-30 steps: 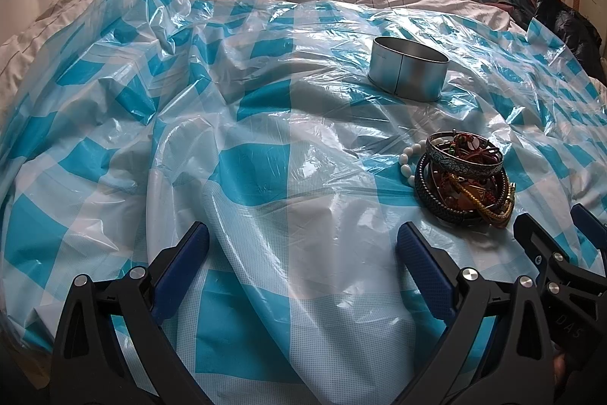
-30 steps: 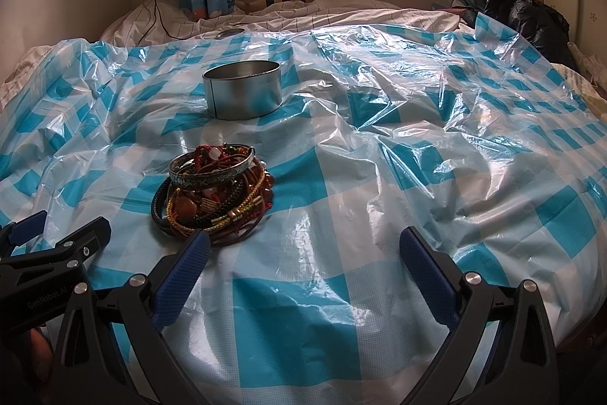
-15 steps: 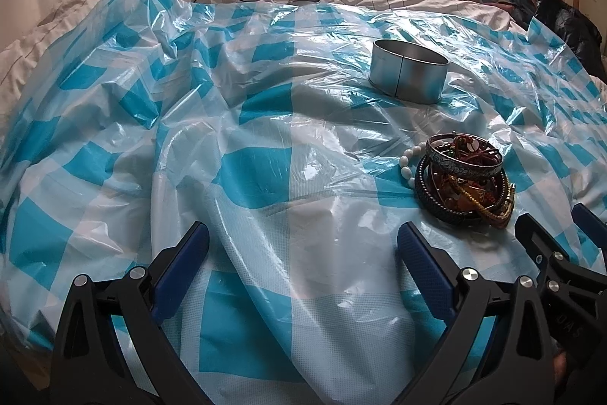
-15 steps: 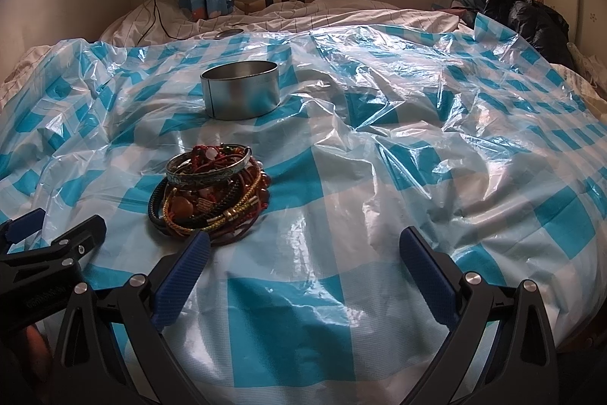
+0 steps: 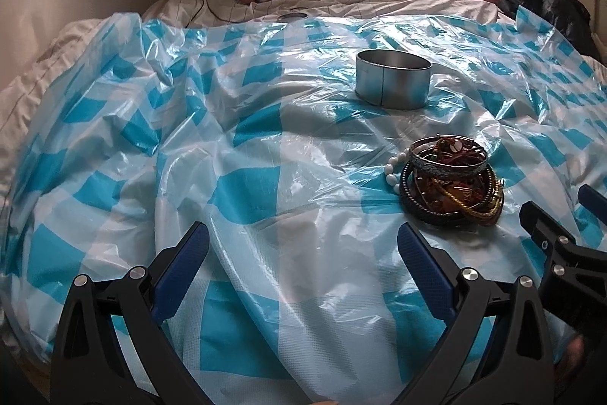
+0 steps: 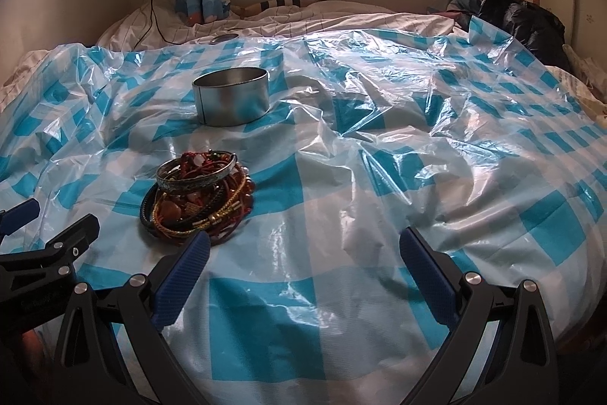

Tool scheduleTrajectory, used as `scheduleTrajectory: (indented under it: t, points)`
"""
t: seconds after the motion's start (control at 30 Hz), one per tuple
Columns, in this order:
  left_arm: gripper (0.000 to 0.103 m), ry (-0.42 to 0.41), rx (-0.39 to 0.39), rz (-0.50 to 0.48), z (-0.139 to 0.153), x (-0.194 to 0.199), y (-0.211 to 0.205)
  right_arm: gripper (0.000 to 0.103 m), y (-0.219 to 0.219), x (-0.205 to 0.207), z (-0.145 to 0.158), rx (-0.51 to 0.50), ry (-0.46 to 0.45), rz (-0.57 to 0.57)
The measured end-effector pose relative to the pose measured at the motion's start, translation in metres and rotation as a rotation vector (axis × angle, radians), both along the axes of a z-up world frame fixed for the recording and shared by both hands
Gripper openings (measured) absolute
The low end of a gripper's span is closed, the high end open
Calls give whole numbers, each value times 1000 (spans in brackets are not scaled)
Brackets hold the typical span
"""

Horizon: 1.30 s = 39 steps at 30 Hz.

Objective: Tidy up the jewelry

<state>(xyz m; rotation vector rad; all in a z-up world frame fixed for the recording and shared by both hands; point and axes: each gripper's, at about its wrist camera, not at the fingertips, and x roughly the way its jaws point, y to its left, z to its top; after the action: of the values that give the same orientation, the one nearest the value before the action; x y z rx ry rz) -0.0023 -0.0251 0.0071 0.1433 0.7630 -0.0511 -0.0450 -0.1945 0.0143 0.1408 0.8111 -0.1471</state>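
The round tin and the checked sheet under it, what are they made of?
Tin: looks like thin metal with a dull brushed silver finish and a vertical seam. Sheet: probably thin plastic film, glossy, crinkled and half see-through.

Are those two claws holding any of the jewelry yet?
No. The left claw and right claw both stand open and empty; the bracelet pile lies untouched on the plastic sheet.

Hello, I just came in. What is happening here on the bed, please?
A person holds two grippers above a blue-checked plastic sheet spread over a bed. The left gripper and right gripper are both open and hold nothing. A pile of bracelets lies on the sheet, untouched, and a round metal tin stands apart behind it. Sorting has not begun.
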Motion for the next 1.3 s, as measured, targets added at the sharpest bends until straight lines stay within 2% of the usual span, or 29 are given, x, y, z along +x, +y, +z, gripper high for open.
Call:
scheduleTrajectory:
  t: [0.4,0.77,0.93,1.17,1.3]
  points:
    - [95,-35,24,-41,10,-4,-9,96,6,1,2,-12,-5,26]
    - [95,-29,-3,-63,14,-3,-9,96,7,3,6,-29,-20,39]
    - [95,18,-63,-127,14,9,-8,96,2,4,6,-73,-16,32]
    - [95,70,-143,-192,15,39,-20,96,-14,1,6,-56,-7,9]
    - [95,102,-226,-223,13,60,-29,96,-20,2,5,-43,3,5]
